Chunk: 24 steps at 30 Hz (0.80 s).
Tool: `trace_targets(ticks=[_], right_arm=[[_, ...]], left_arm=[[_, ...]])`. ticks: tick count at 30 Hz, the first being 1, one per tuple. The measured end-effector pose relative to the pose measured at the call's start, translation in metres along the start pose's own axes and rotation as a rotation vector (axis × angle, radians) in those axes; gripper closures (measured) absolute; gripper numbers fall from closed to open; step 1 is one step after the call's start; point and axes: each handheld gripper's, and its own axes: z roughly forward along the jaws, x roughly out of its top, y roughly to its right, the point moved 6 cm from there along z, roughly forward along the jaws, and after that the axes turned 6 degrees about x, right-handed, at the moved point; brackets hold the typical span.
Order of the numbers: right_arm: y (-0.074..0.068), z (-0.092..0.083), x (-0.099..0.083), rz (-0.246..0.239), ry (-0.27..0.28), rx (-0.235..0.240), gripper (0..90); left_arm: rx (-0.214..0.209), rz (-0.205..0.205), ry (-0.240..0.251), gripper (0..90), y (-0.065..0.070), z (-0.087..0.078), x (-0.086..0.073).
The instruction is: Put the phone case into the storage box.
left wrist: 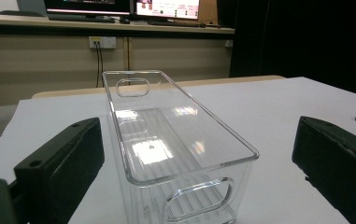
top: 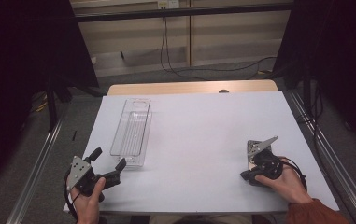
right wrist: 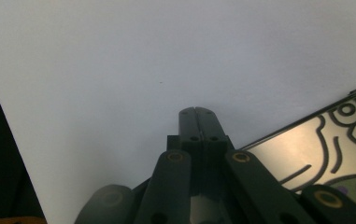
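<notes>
Closest to the high camera, both hands come in from the bottom edge, each gripping a tool. At about seven o'clock on the white table point(top: 203, 126) the left gripper point(top: 109, 158) rests with its black jaws spread wide and nothing between them, aimed toward twelve o'clock at the near end of a clear plastic bin point(top: 131, 132); its own view looks straight down the length of the bin point(left wrist: 175, 140), which stands upright and empty between the two jaws but apart from both, so the wide spread looks meant to straddle the bin's short end wall. The bin lies lengthwise from about seven toward eleven o'clock on the left half of the table. At four o'clock the right gripper point(top: 259, 156) has its jaws pressed fully together, holding nothing, tips point(right wrist: 197, 113) low over the table just beside a flat shiny printed packet point(right wrist: 325, 154) point(top: 254, 150). I judge it is poised to nudge or pick that up.
</notes>
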Motion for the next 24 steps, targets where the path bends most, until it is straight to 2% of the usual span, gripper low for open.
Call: trace_targets(ticks=[2, 4, 6, 8, 9, 11, 12, 15, 20, 22, 24], right_arm=[[-0.001, 0.0, 0.001, 0.002, 0.0, -0.002, 90.0], [-0.001, -0.002, 0.004, 0.01, 0.031, 0.024, 90.0], [0.002, -0.006, 0.007, 0.009, 0.054, -0.006, 90.0], [0.006, -0.012, 0.011, 0.036, 0.07, -0.036, 90.0], [0.01, -0.013, 0.012, 0.033, 0.077, -0.052, 90.0], [0.022, -0.019, 0.014, 0.073, 0.094, -0.092, 90.0], [0.025, -0.02, 0.015, 0.071, 0.099, -0.102, 90.0], [0.044, -0.027, 0.014, 0.122, 0.117, -0.153, 90.0], [0.071, -0.045, 0.017, 0.161, 0.174, -0.225, 90.0], [0.083, -0.054, 0.018, 0.178, 0.186, -0.26, 90.0], [0.095, -0.061, 0.017, 0.207, 0.174, -0.301, 90.0]], left_arm=[[0.003, 0.001, -0.005, 2.4, 0.0, 0.0, 0.0], [0.008, 0.002, -0.003, 2.4, 0.0, 0.0, 0.0], [0.006, 0.005, -0.007, 2.4, 0.0, 0.0, 0.0], [0.005, 0.008, -0.008, 2.4, 0.0, 0.0, 0.0], [0.005, 0.008, -0.007, 2.4, 0.0, 0.001, 0.0], [0.001, 0.007, -0.004, 2.3, 0.0, 0.001, 0.0], [0.0, 0.005, -0.003, 2.4, 0.001, 0.001, 0.0], [0.0, 0.007, -0.003, 2.3, 0.0, 0.001, 0.0], [-0.002, 0.008, -0.001, 2.4, 0.0, 0.002, 0.0], [-0.006, 0.007, -0.002, 2.4, 0.0, 0.002, 0.0], [-0.004, 0.009, -0.003, 2.3, 0.0, 0.002, 0.0]])
